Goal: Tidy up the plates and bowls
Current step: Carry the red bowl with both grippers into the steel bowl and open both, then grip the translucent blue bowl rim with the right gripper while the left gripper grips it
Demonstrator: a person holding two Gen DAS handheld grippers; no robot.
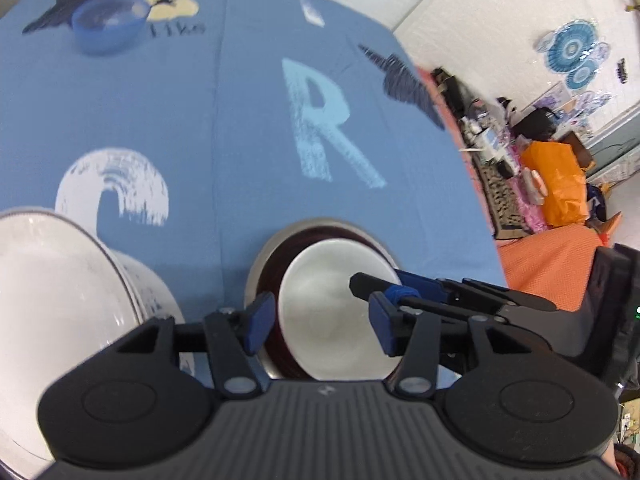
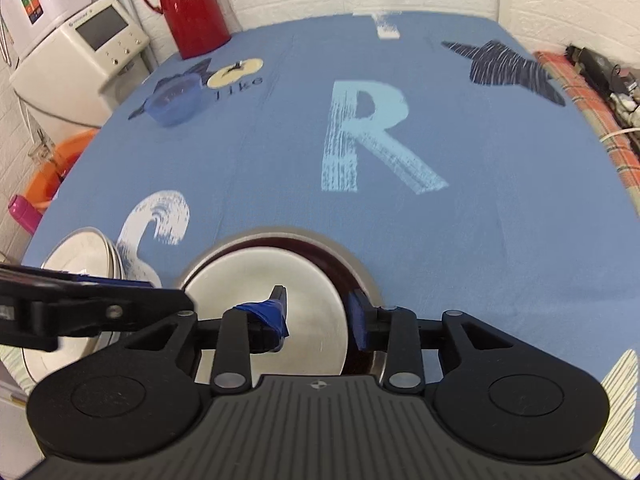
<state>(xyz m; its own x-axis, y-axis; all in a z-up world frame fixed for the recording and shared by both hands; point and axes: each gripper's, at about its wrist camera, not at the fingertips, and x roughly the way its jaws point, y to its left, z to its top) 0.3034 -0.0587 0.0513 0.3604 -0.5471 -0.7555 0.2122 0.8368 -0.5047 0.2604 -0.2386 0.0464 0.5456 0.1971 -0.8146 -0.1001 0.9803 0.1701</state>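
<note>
A flat steel plate point(image 1: 336, 312) point(image 2: 264, 304) lies inside a wider steel dish with a dark red inside point(image 1: 280, 252) point(image 2: 352, 272) at the near edge of the blue cloth. My left gripper point(image 1: 320, 322) hovers open over the plate, nothing between its blue pads. My right gripper point(image 2: 320, 316) is open too, one pad above the plate and the other just outside its right rim. It reaches in from the right in the left wrist view point(image 1: 372, 292). A stack of pale steel bowls point(image 1: 60, 300) point(image 2: 80, 252) stands to the left.
A small blue bowl point(image 1: 106, 24) point(image 2: 176, 100) sits far back left on the table point(image 2: 480, 220). Behind it are a red thermos point(image 2: 192, 4) and a white appliance point(image 2: 80, 48). An orange basin point(image 2: 52, 168) lies off the left edge; clutter point(image 1: 560, 184) lies off the right.
</note>
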